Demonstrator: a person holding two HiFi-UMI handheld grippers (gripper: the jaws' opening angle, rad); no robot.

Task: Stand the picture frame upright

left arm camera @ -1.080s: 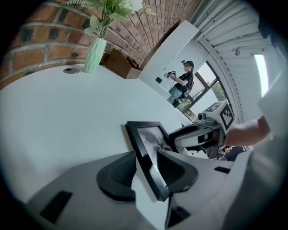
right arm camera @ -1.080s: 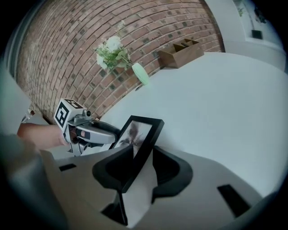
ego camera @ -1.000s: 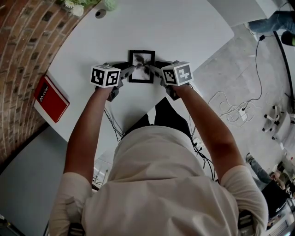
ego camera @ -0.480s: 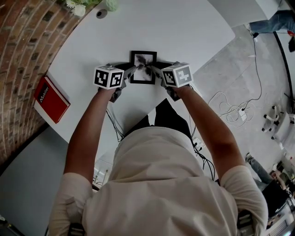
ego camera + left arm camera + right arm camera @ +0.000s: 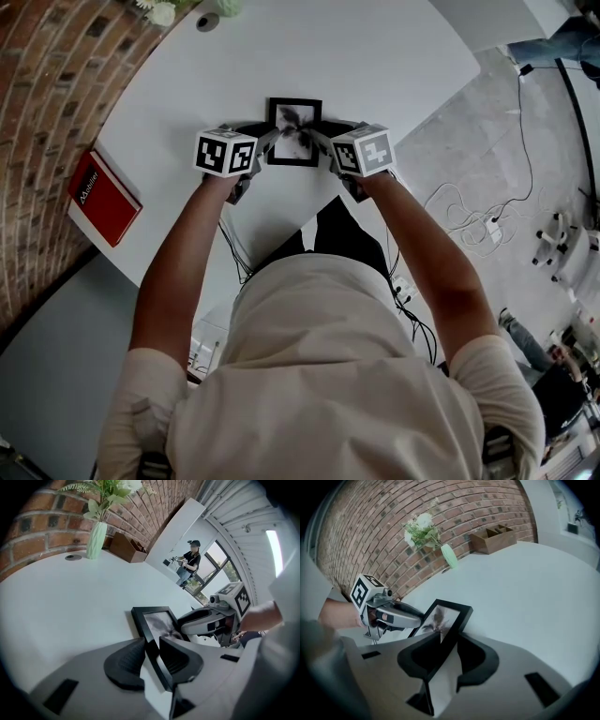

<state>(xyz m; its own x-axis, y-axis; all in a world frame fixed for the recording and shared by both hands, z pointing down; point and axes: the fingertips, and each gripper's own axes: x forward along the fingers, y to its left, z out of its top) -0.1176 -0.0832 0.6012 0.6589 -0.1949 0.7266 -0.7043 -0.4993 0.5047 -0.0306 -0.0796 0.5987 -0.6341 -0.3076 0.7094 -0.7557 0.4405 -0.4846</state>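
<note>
Closing since earlier: left hand-held gripper (image 5: 150, 645), right hand-held gripper (image 5: 449, 642) now clamped on picture frame (image 5: 294, 117) edges.

Bright, even light washes the white bench (image 5: 375, 56). Beyond the left tongs (image 5: 151, 648), windows (image 5: 211, 559) and a ceiling lamp (image 5: 273, 545) glare white (detail lost there). A soft shadow lies just ahead of the right tongs (image 5: 449, 645). Fisheye bending and dark corners ring both tongs views.

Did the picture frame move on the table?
No. The frame sits in the same spot, just as far from the red book as before.
</note>
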